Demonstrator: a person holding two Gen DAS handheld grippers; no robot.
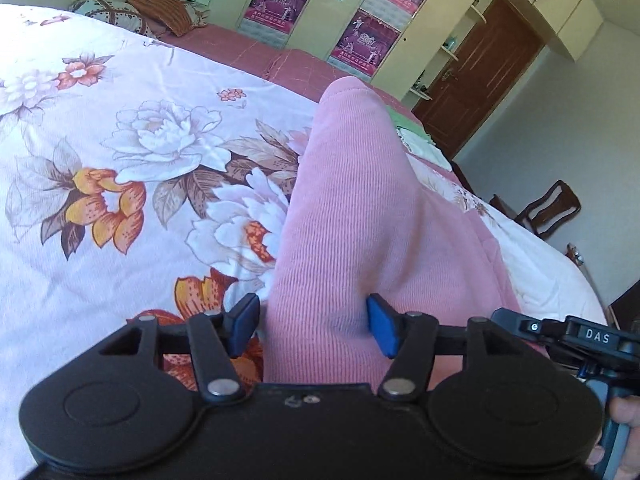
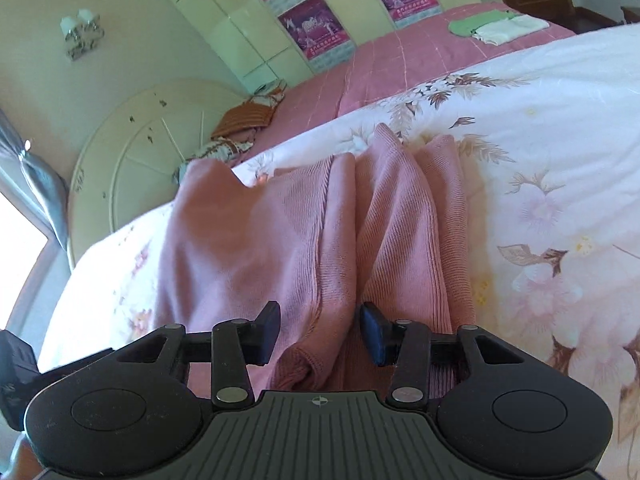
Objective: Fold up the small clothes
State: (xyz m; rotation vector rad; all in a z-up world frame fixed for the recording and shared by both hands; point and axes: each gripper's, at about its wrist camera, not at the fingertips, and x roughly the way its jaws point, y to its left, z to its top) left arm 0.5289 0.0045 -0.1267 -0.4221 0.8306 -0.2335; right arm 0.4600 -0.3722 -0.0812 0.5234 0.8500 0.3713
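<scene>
At the bottom of each frame, the left gripper [image 1: 312, 326] and right gripper [image 2: 320, 334] are held partly open astride bunched folds of the pink garment [image 2: 304, 232], spread mid-frame on the floral quilt [image 1: 120, 128], apparently unclamped, so a firm pinch is judged next.

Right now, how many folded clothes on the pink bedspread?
2: a green one, a white one beside it, far across the pink bedspread. Others may be hidden.
</scene>
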